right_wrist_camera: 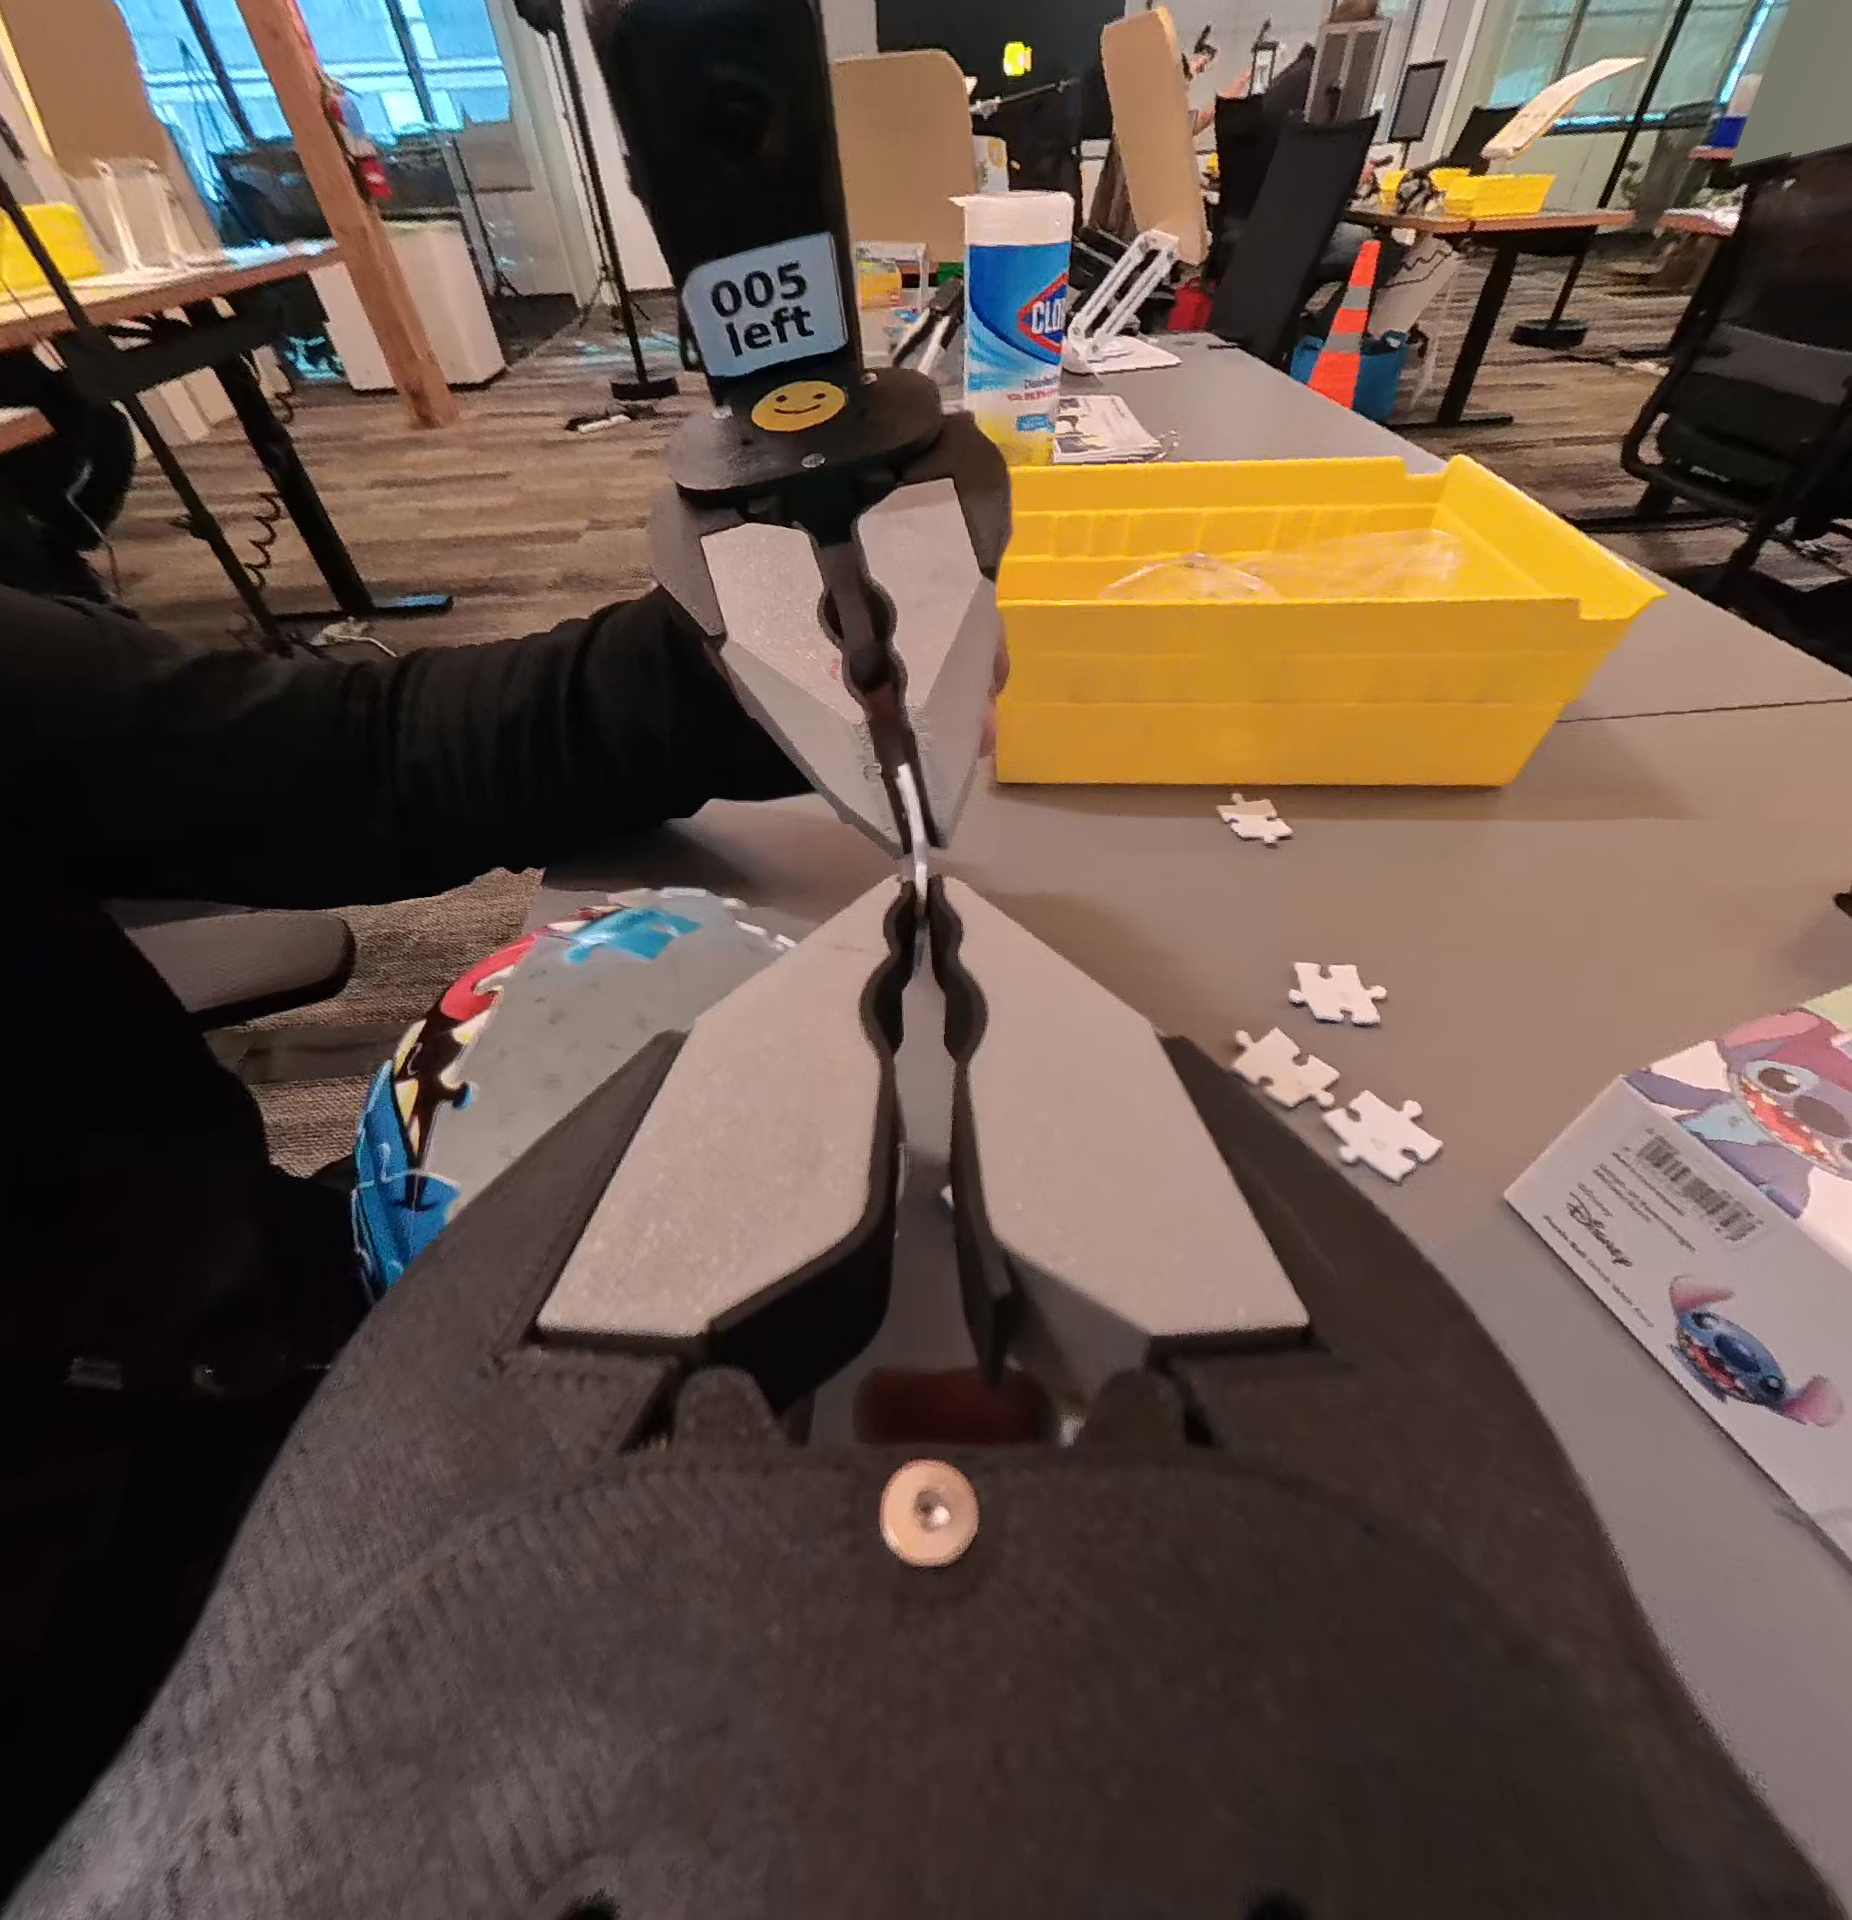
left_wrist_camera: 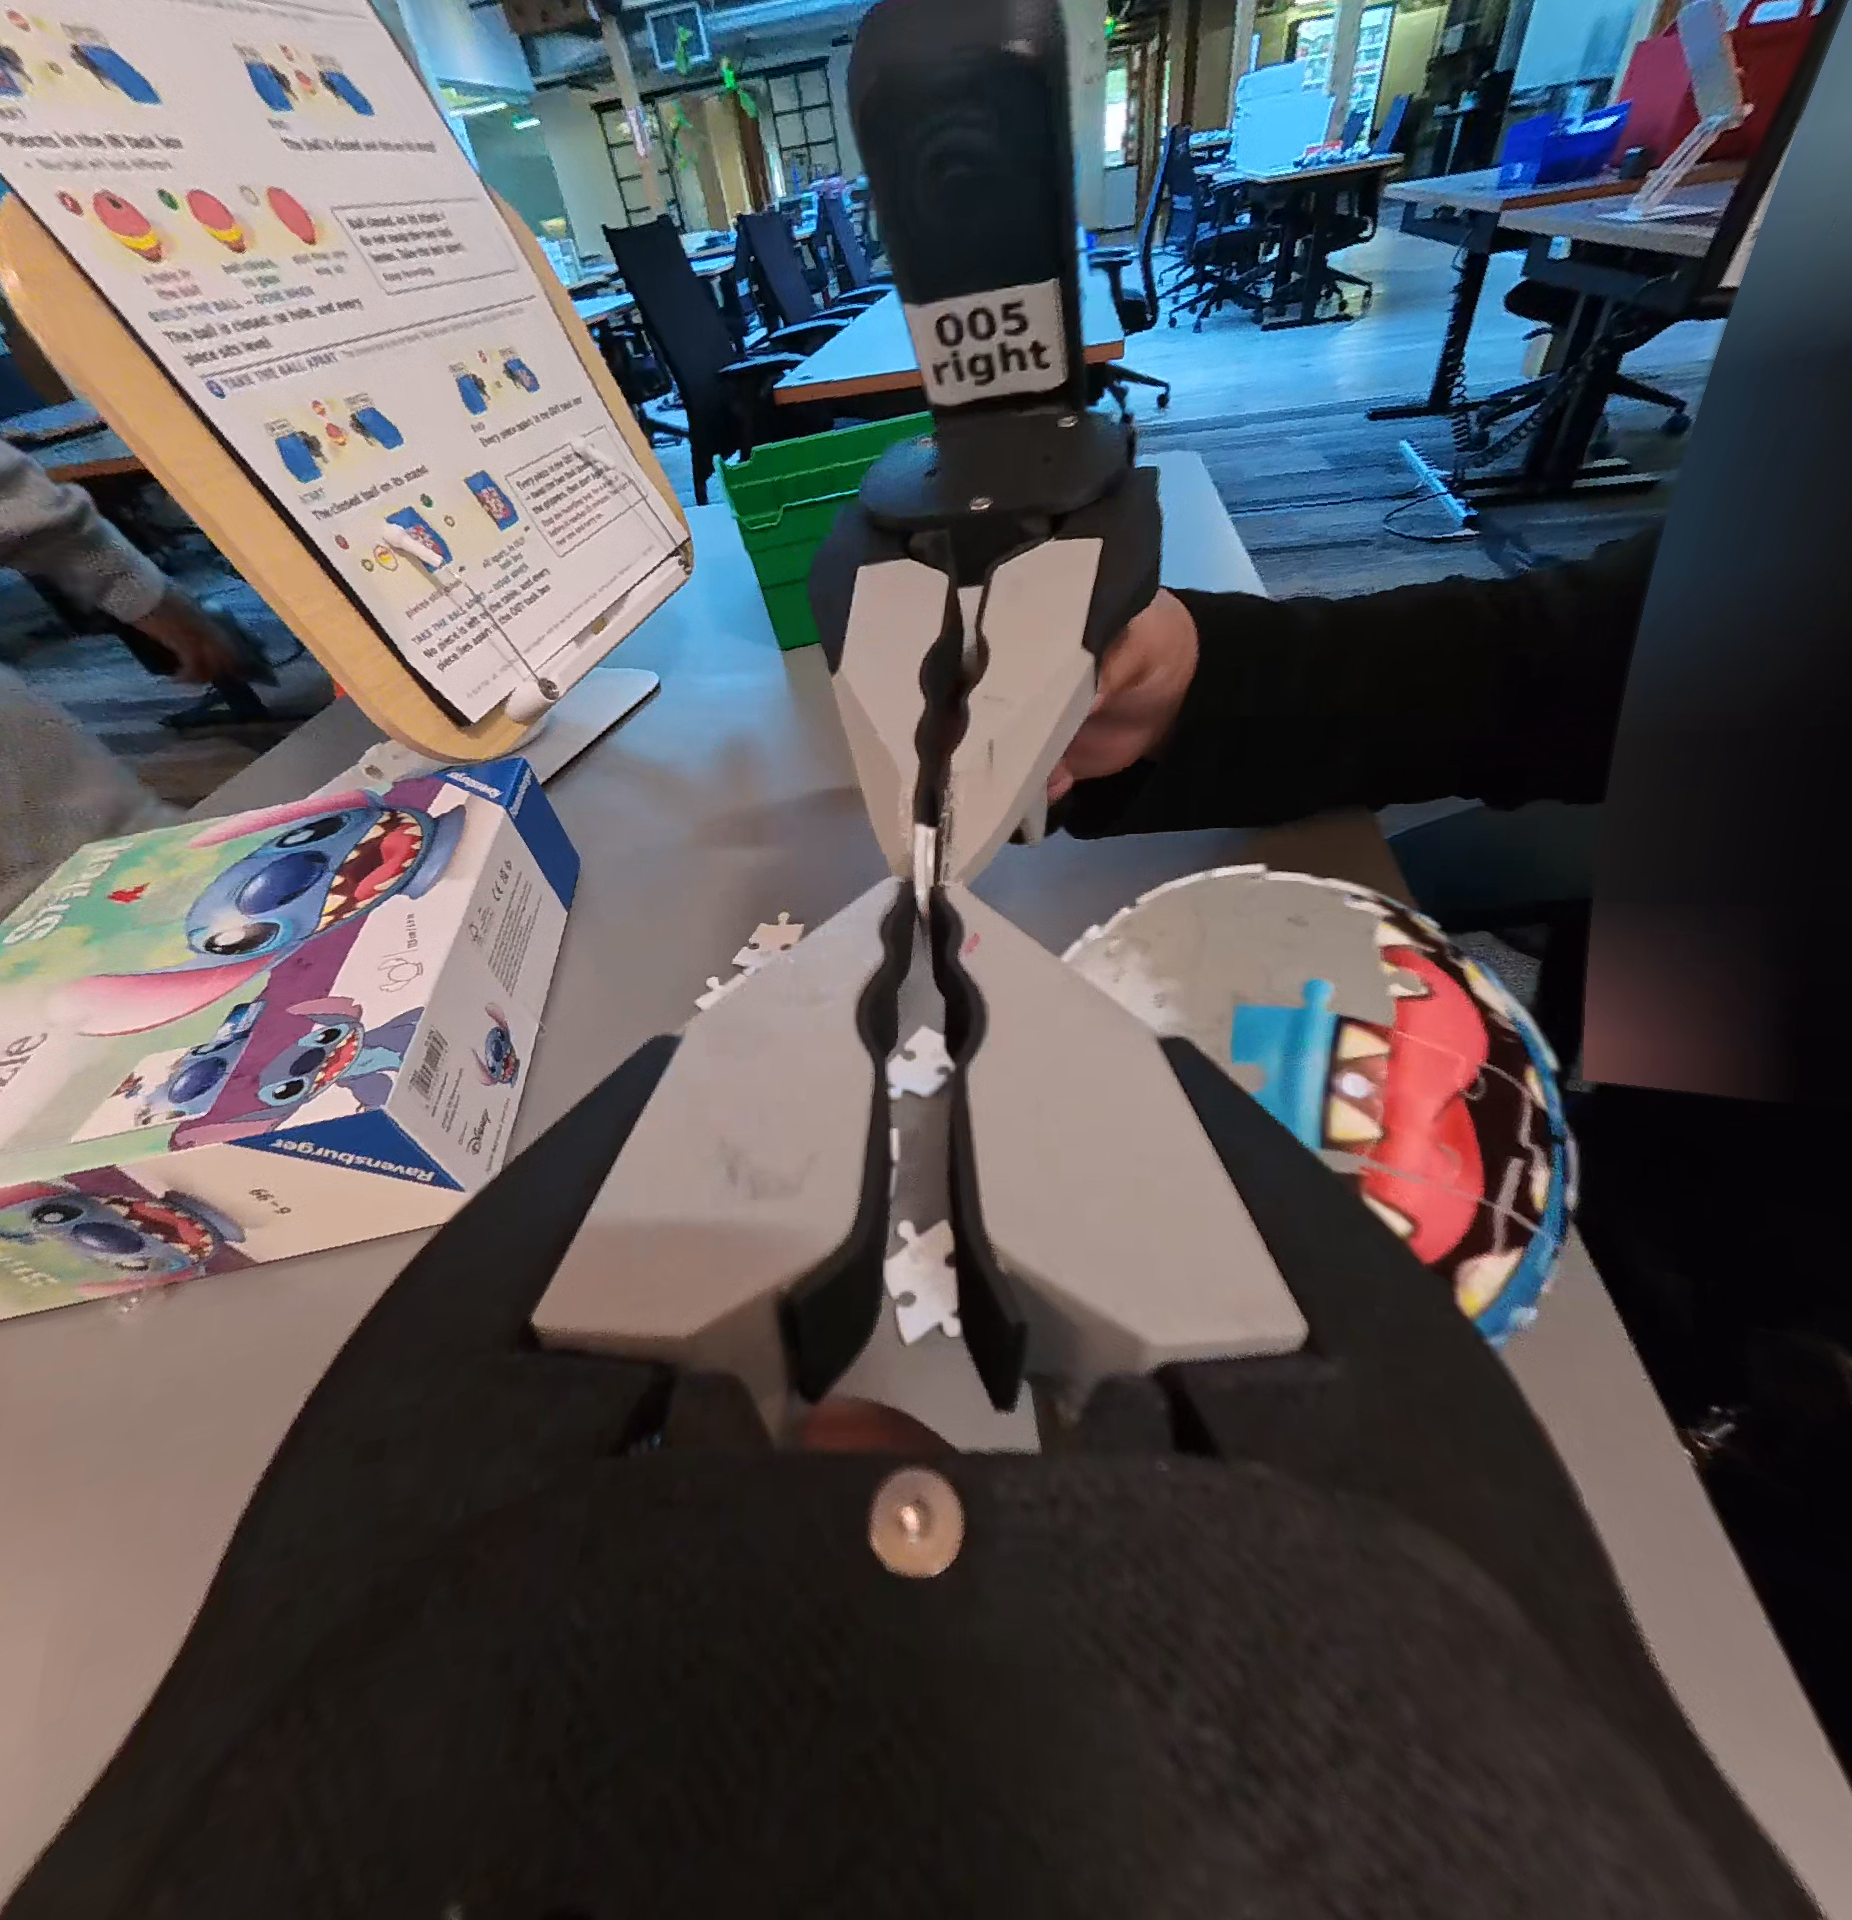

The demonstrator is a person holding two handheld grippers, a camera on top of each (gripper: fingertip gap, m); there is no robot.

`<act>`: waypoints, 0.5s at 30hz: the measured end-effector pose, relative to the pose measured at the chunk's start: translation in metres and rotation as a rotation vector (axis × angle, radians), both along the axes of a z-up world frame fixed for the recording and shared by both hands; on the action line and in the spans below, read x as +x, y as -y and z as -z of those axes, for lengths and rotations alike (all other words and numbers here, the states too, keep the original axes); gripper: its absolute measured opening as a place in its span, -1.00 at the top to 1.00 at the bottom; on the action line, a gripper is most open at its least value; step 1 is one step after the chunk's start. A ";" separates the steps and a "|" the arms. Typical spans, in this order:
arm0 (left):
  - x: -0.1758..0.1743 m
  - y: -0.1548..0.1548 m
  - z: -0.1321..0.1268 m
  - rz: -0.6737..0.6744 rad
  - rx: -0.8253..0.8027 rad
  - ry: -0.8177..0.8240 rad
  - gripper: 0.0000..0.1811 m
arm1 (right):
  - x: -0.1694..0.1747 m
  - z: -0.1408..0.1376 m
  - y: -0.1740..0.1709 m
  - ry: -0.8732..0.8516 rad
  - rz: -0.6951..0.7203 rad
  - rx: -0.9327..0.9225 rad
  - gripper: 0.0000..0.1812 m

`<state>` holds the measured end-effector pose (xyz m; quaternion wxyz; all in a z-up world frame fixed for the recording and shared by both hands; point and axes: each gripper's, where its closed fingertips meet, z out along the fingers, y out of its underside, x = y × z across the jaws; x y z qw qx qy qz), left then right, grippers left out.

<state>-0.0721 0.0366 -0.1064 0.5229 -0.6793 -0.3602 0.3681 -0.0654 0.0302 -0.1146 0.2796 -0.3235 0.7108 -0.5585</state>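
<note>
My two grippers meet tip to tip above the grey table (left_wrist_camera: 693, 790). A white puzzle piece (left_wrist_camera: 924, 857), seen edge-on, spans both sets of tips. My left gripper (left_wrist_camera: 922, 904) is shut on its near end. My right gripper (left_wrist_camera: 937, 831) points back at it and is shut on the far end. The right wrist view shows the same: my right gripper (right_wrist_camera: 920, 894) and left gripper (right_wrist_camera: 909, 821) both pinch the piece (right_wrist_camera: 914, 831). A partly built puzzle ball (left_wrist_camera: 1265, 966), an open half shell with a grey inside, lies beside the grippers (right_wrist_camera: 548, 997).
Loose white pieces (right_wrist_camera: 1337, 992) lie on the table, some under my left gripper (left_wrist_camera: 920, 1062). A puzzle box (left_wrist_camera: 278, 987) sits left. A yellow bin (right_wrist_camera: 1265, 665), a wipes canister (right_wrist_camera: 1015, 312), a green crate (left_wrist_camera: 797, 499) and an instruction board (left_wrist_camera: 330, 364) stand behind. Less than 4 cm separates the two grippers' tips.
</note>
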 end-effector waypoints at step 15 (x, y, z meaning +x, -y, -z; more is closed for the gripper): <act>0.064 0.002 0.092 0.088 -0.091 0.272 -0.14 | -0.066 0.036 -0.057 0.091 0.183 0.074 1.00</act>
